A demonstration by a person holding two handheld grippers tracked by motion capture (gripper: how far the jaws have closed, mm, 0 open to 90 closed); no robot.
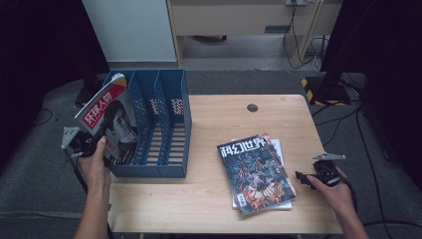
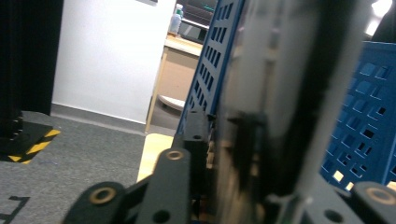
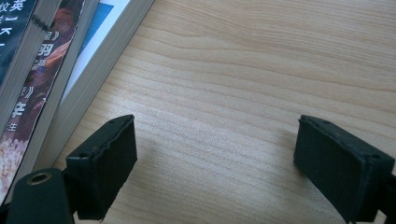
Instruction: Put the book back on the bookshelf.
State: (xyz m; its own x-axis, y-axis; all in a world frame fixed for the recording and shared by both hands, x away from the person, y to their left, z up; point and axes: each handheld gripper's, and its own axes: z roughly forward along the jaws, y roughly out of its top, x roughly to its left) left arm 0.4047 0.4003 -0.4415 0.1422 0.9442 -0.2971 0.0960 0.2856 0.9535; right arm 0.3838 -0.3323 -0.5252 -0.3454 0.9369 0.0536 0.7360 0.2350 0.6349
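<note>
magazine with the red band (image 1: 110,119) stands up tall at the left end of the blue file box (image 1: 169,144), leaning a little, with its bottom edge down in the first slot. the left gripper (image 1: 85,146) is at the outer side of the box and pinches the magazine near its lower edge, with the person's left hand (image 1: 94,162) wrapped around the tool. in the left gripper view the jaws are squeezed on the magazine (image 2: 275,107), which runs up right between them, blurry and very close, and the blue wall of the box (image 2: 215,60) is just behind it.

over on the right, a pile of magazines (image 1: 256,172) lies flat on the wooden table (image 1: 214,124). the right gripper (image 1: 304,177) sits low, just beside the right edge of the pile, held by the right hand (image 1: 334,191). in the right gripper view its jaws are wide apart with nothing in them, just bare table wood (image 3: 224,93) between the two black pads (image 3: 107,163). the edges of the pile (image 3: 56,84) are off to the left of the jaws, near but not touching.
</note>
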